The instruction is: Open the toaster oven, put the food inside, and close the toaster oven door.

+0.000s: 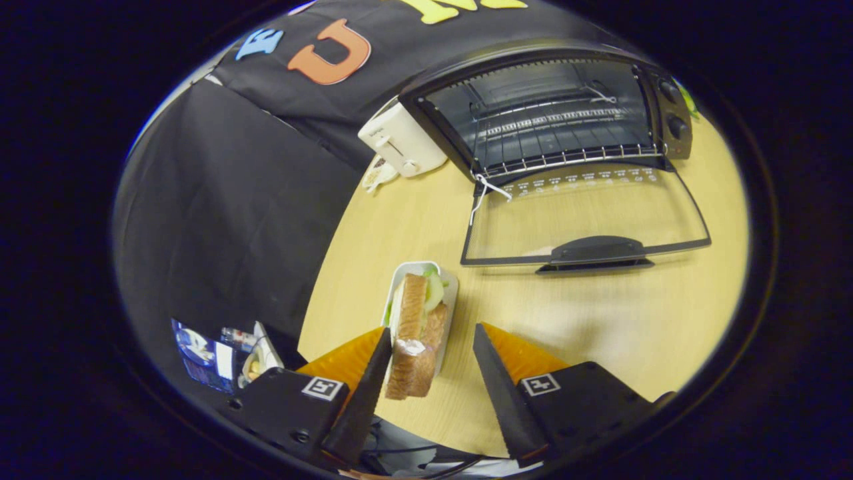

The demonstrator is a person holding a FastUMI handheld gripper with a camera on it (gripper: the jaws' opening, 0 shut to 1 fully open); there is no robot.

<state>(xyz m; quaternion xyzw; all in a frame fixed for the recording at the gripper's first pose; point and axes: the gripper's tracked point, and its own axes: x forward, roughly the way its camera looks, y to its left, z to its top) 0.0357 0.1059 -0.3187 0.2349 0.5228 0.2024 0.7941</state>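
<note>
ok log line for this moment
toaster oven door: open | sandwich: on tray, between fingers | hand-held gripper: open

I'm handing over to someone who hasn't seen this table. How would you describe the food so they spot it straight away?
Start at the black toaster oven with its glass door folded down onto the wooden table. Nearer than that door lies a small white tray holding a sandwich, between the open fingers of the hand-held gripper, close to one of them. It is the only bread with green filling here; the white toaster beside the oven is an appliance.
</note>
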